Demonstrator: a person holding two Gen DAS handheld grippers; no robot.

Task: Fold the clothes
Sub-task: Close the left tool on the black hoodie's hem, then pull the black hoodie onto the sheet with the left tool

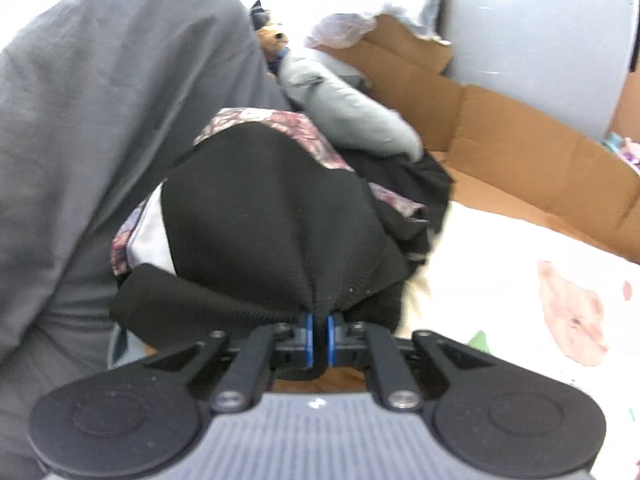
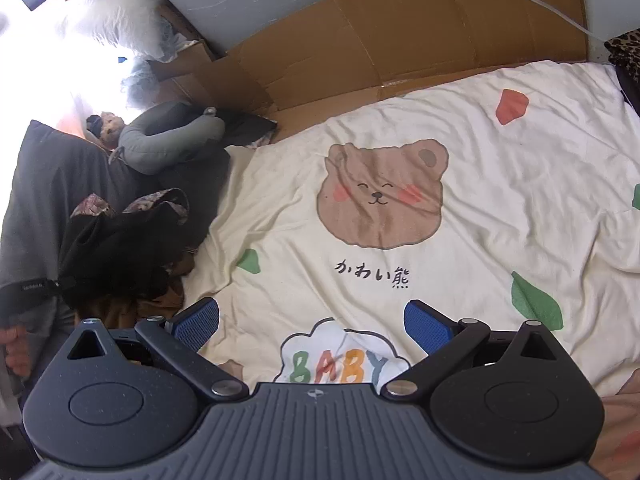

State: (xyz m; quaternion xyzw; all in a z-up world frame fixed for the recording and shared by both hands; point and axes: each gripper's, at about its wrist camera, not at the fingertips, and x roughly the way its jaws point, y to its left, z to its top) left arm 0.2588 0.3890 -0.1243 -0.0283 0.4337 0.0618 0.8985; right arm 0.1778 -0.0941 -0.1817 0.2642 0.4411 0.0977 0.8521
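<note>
A black knit garment (image 1: pixel 260 208) hangs bunched up in the left wrist view. My left gripper (image 1: pixel 319 328) is shut on a pinched fold of its edge, and the cloth fans out from the blue pads. A floral-patterned garment (image 1: pixel 288 128) lies under and behind it. In the right wrist view the same black garment (image 2: pixel 116 252) is a raised heap at the left, over the floral piece (image 2: pixel 160 200). My right gripper (image 2: pixel 312 320) stands open over the cream bear-print sheet (image 2: pixel 520 184), with nothing between its fingers.
A dark grey pillow (image 1: pixel 100 100) fills the left side. A grey neck pillow (image 2: pixel 172 140) and a small teddy toy (image 2: pixel 110 126) lie behind the clothes. Flattened cardboard (image 2: pixel 400 32) lines the far edge of the bed. A hand (image 2: pixel 16 344) shows at the left edge.
</note>
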